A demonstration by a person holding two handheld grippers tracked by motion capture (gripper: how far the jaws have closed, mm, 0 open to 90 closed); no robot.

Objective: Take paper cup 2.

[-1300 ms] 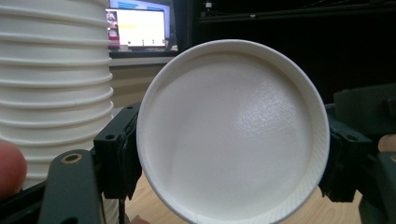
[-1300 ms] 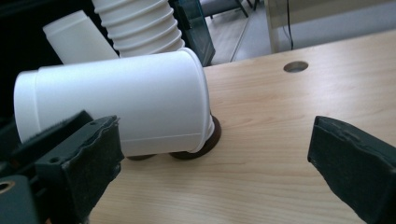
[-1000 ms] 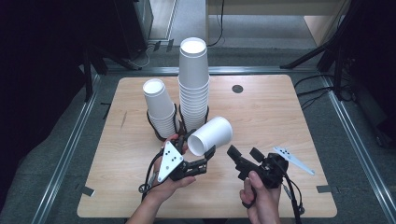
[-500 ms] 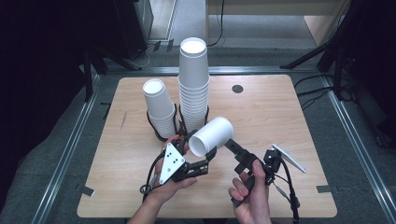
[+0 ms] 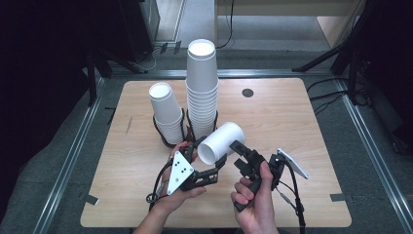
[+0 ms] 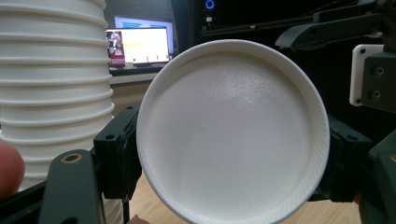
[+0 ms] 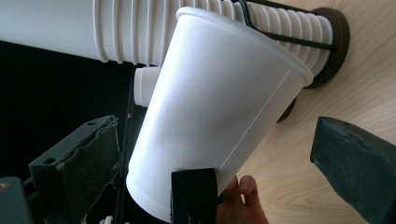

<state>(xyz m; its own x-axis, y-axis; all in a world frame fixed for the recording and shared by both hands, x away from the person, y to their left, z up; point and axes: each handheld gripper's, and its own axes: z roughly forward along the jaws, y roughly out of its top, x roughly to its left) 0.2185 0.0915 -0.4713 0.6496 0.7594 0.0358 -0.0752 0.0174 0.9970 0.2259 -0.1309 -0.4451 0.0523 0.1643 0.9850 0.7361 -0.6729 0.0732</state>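
Two stacks of white paper cups stand on the wooden surface (image 5: 302,131), each in a dark wire holder: a tall stack (image 5: 202,90) and a shorter stack (image 5: 167,113) just beside it on its left in the high view. One single paper cup (image 5: 220,143) is held above the surface, in front of the tall stack, tilted on its side with its closed bottom toward the person. The left gripper (image 5: 207,163) has its jaws closed on this cup near the bottom end; in the left gripper view the round bottom of the cup (image 6: 231,130) sits between the two black jaws, which touch it on both sides. The left hand (image 5: 178,195) holds this gripper low, near the front edge of the surface. The right gripper (image 5: 239,153) is just beside the cup on its right, carried by the right hand (image 5: 255,202). In the right gripper view the jaws stand wide apart, one on each side of the cup wall (image 7: 219,107), and the padded faces seem not to touch it, though the left pad is close and partly in shadow. A fingertip of the left hand shows under the cup there.
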